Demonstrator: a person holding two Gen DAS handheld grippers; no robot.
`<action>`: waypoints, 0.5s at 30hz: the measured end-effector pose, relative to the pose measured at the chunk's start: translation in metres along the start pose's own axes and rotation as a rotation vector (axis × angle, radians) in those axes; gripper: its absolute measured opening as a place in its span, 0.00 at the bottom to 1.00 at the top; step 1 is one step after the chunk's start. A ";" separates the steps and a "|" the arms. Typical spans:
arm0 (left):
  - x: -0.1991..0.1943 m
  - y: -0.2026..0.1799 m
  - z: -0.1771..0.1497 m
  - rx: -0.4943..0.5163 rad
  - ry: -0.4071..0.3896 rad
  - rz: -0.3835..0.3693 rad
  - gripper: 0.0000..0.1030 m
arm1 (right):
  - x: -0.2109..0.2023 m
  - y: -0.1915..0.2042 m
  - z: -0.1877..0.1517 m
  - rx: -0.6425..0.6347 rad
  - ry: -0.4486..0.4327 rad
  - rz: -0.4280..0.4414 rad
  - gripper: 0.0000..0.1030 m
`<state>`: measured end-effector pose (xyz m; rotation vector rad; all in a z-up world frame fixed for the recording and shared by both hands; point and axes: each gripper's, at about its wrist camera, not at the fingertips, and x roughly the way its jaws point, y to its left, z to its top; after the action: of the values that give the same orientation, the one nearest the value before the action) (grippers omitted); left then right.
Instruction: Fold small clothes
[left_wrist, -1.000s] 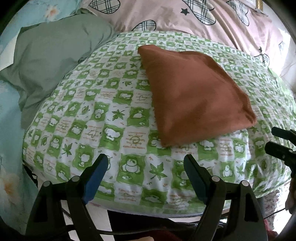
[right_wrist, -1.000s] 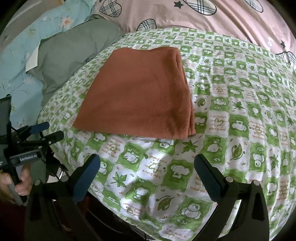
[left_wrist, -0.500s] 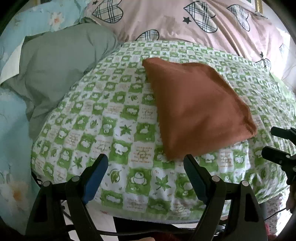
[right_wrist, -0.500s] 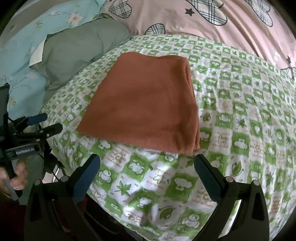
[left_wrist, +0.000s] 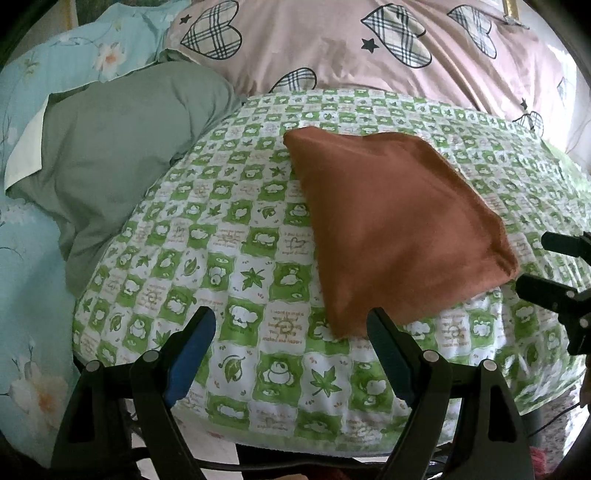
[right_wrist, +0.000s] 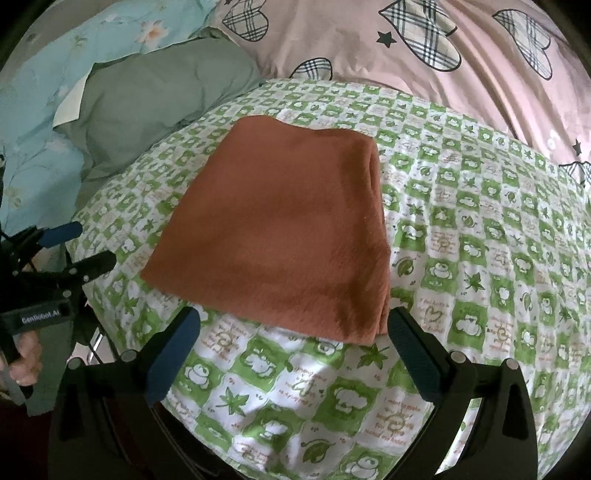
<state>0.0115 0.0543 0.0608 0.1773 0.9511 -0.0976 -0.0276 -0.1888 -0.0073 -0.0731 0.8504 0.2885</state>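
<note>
A rust-orange cloth (left_wrist: 391, 225) lies folded flat in a rough rectangle on a green-and-white checked sheet (left_wrist: 229, 243); it also shows in the right wrist view (right_wrist: 280, 229). My left gripper (left_wrist: 291, 343) is open and empty, at the sheet's near edge, just left of the cloth's near corner. My right gripper (right_wrist: 291, 350) is open and empty, just short of the cloth's near edge. Each gripper appears in the other's view: the right gripper (left_wrist: 554, 266) and the left gripper (right_wrist: 70, 247).
A grey-green pillow (left_wrist: 122, 147) lies at the left, on a light blue flowered cover (left_wrist: 26, 236). A pink quilt with checked hearts (left_wrist: 369, 48) is bunched behind the sheet. The sheet's near edge drops off below the grippers.
Both grippers have pulled back and away from the cloth, which now looks smaller and farther. Both stay open. The cloth has not moved.
</note>
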 end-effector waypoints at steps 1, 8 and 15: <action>0.000 0.000 0.000 0.000 0.000 0.000 0.82 | 0.000 -0.001 0.001 0.002 0.000 0.000 0.98; 0.003 -0.001 0.002 0.003 0.004 0.005 0.82 | 0.000 0.001 0.005 -0.016 -0.007 -0.002 0.98; 0.002 0.000 0.002 0.000 -0.007 -0.002 0.82 | -0.002 0.002 0.002 -0.027 -0.003 -0.010 0.98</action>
<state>0.0137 0.0539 0.0604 0.1757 0.9446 -0.1002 -0.0278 -0.1868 -0.0042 -0.1019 0.8426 0.2901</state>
